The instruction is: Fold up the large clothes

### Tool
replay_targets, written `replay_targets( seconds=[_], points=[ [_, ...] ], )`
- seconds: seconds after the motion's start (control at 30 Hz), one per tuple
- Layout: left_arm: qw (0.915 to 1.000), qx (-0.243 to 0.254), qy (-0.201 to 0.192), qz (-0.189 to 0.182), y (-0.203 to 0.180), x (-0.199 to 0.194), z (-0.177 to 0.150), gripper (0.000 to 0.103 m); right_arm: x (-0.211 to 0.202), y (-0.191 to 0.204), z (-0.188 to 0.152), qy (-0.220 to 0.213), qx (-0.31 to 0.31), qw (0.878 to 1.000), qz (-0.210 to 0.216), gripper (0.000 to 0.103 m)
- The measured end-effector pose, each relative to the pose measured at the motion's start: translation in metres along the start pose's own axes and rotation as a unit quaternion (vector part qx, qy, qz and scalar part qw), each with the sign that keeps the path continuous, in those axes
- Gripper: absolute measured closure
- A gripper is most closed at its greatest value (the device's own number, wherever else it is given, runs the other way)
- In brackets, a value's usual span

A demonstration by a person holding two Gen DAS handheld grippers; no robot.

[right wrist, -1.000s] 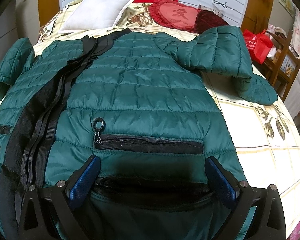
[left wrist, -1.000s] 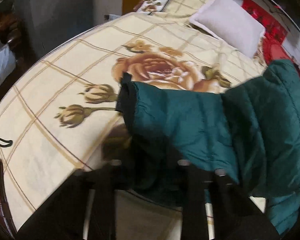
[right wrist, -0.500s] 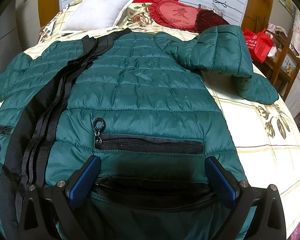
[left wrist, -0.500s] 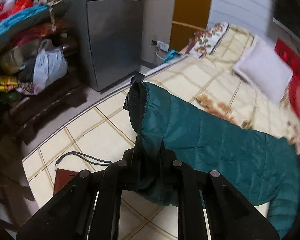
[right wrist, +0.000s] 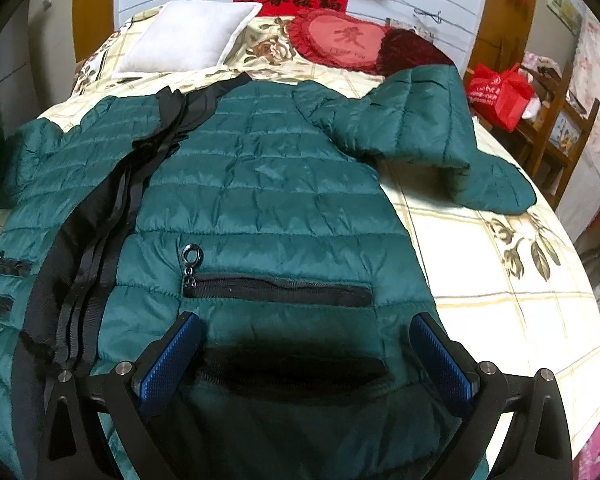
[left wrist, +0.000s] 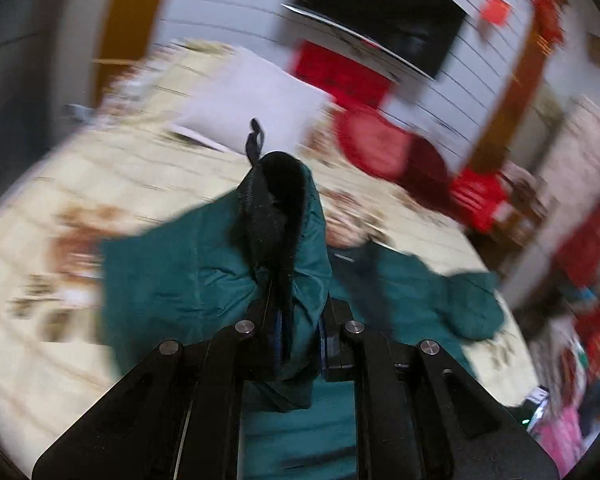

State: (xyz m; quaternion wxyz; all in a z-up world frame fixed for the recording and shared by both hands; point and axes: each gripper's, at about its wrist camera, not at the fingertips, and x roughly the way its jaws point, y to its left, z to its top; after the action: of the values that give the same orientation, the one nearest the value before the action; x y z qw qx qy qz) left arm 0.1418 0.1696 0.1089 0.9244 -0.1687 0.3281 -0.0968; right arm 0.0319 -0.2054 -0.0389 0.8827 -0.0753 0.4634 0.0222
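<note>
My left view is smeared with blur, so the bed (left wrist: 60, 184), the white pillow (left wrist: 256, 100) and the red things by the wall are only shapes. What stays sharp is my left gripper (left wrist: 298, 344): its jaws are pinched nearly together on the sleeve (left wrist: 296, 280) of the green jacket (right wrist: 268, 184), and the black cuff (left wrist: 276, 208) stands up past the pads with a small loop at its top. The pads themselves are almost buried in the cloth. Below the grip the sleeve hangs down and runs out of the bottom of the picture. In my right view the jacket lies front up across the bed, its zip (right wrist: 100, 232) running down the left, and a pocket zip (right wrist: 276, 290) lies just beyond my fingertips. My right gripper (right wrist: 304, 360) holds nothing; its jaws stand wide, blue pads to either side of a dark shadowed strip near the hem. The hem itself I cannot make out, being under my frame. The jacket's left side is cut off by the picture edge. The other sleeve (right wrist: 416, 120) is folded over near the far right shoulder, its end resting on the bedspread. To the right of the jacket the bedspread lies bare to the bed's edge; beyond it stand a wooden chair (right wrist: 556, 128) and a red bag (right wrist: 500, 92).
</note>
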Motion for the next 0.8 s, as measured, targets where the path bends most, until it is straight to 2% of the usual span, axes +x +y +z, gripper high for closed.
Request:
replay_targets(
  seconds=[0.1,0.2,0.33,0.4,0.47,0.53,0.6,0.63,0.7,0.8],
  points=[
    [0.9984,0.006,0.037,-0.042,-0.053,0.062,-0.015,0.092,-0.006,-0.002,-0.002,-0.012,0.004,1.000,0.001,0.000],
    [0.9949,0.017,0.076,-0.065,-0.094,0.117,-0.038,0.092,0.002,-0.005,-0.005,0.006,0.003,1.000,-0.005,0.000],
    [0.9894,0.030,0.107,-0.093,-0.122,0.166,-0.068,0.092,0.003,-0.019,-0.007,0.012,0.009,1.000,-0.012,0.000],
    [0.9885,0.025,0.124,-0.082,-0.123,0.182,-0.080,0.090,0.005,-0.029,-0.009,0.017,0.021,1.000,-0.011,0.000],
    [0.9884,0.011,0.132,-0.075,-0.115,0.189,-0.087,0.088,0.007,-0.037,-0.009,0.024,0.038,0.999,-0.010,0.000],
    [0.9872,0.001,0.139,-0.077,-0.113,0.191,-0.088,0.078,0.007,-0.044,-0.007,0.024,0.060,0.998,-0.006,0.000],
    [0.9858,-0.005,0.140,-0.092,-0.107,0.178,-0.086,0.064,0.004,-0.046,-0.004,0.014,0.075,0.997,-0.001,0.000],
    [0.9858,-0.005,0.136,-0.098,-0.105,0.171,-0.087,0.060,0.000,-0.045,-0.001,0.005,0.081,0.997,0.002,0.000],
    [0.9858,-0.006,0.128,-0.108,-0.100,0.155,-0.087,0.039,-0.007,-0.040,0.003,-0.014,0.081,0.997,0.005,0.000],
    [0.9867,-0.027,0.101,-0.124,-0.080,0.126,-0.089,0.035,-0.016,-0.026,0.010,-0.040,0.069,0.997,0.007,0.000]
  ],
)
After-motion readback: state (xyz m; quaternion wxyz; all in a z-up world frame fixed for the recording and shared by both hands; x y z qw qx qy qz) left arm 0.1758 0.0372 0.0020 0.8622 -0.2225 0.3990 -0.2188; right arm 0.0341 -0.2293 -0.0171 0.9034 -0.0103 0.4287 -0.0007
